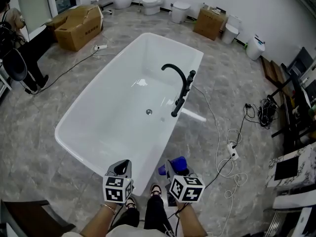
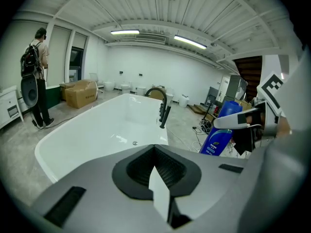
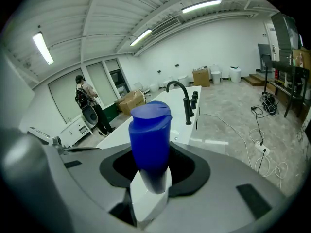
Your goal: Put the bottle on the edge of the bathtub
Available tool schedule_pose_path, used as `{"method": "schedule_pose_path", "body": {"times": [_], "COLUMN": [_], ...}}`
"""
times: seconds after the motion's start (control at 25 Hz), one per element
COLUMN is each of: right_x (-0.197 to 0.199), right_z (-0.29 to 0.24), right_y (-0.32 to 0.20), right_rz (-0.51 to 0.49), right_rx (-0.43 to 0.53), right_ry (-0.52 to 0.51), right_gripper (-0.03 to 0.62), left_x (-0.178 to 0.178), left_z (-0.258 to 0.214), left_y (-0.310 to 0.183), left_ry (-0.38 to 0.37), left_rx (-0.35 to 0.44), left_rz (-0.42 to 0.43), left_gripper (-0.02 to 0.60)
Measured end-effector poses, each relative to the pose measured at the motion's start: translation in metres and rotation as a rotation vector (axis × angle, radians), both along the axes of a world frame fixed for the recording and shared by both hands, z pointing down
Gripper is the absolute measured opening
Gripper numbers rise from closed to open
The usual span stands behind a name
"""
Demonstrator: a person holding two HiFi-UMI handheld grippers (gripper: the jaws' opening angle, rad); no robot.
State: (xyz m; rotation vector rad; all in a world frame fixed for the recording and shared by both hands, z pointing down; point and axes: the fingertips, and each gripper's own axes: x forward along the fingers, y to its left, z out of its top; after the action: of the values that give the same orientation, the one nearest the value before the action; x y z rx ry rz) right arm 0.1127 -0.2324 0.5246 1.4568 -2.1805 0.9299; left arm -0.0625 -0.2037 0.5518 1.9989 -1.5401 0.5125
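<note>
A blue bottle (image 3: 149, 140) with a blue cap stands upright in my right gripper (image 3: 150, 181), which is shut on its lower body. In the head view this gripper (image 1: 174, 171) and the bottle (image 1: 178, 162) hover over the floor just right of the near corner of the white bathtub (image 1: 165, 139). The left gripper view shows the bottle (image 2: 221, 135) to the right of the tub rim (image 2: 97, 111). My left gripper (image 1: 120, 168) hangs at the tub's near corner, its jaws together with nothing in them (image 2: 160, 191).
A black faucet (image 1: 178, 85) stands on the tub's right rim. White cables and a power strip (image 1: 232, 153) lie on the floor to the right. Cardboard boxes (image 1: 79, 26) and toilets (image 1: 150, 4) stand at the back. A person (image 1: 24, 48) stands far left.
</note>
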Motion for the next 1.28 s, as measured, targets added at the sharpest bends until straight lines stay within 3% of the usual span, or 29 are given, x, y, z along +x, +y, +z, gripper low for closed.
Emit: {"method": "schedule_pose_path", "body": {"times": [0.76, 1.28], "right_x": [-0.001, -0.004], "right_z": [0.067, 0.087], "right_y": [0.03, 0.035], "right_rz": [-0.036, -0.044], "right_rx": [-0.118, -0.151], "right_ry": [0.023, 0.011], "right_gripper": [0.167, 0.167], "left_x": [0.003, -0.003], "left_z": [0.071, 0.098], "left_y": [0.028, 0.028], "left_ry": [-0.007, 0.009], "left_rx": [-0.136, -0.162], "left_rz": [-0.033, -0.084], "left_gripper": [0.005, 0.005]}}
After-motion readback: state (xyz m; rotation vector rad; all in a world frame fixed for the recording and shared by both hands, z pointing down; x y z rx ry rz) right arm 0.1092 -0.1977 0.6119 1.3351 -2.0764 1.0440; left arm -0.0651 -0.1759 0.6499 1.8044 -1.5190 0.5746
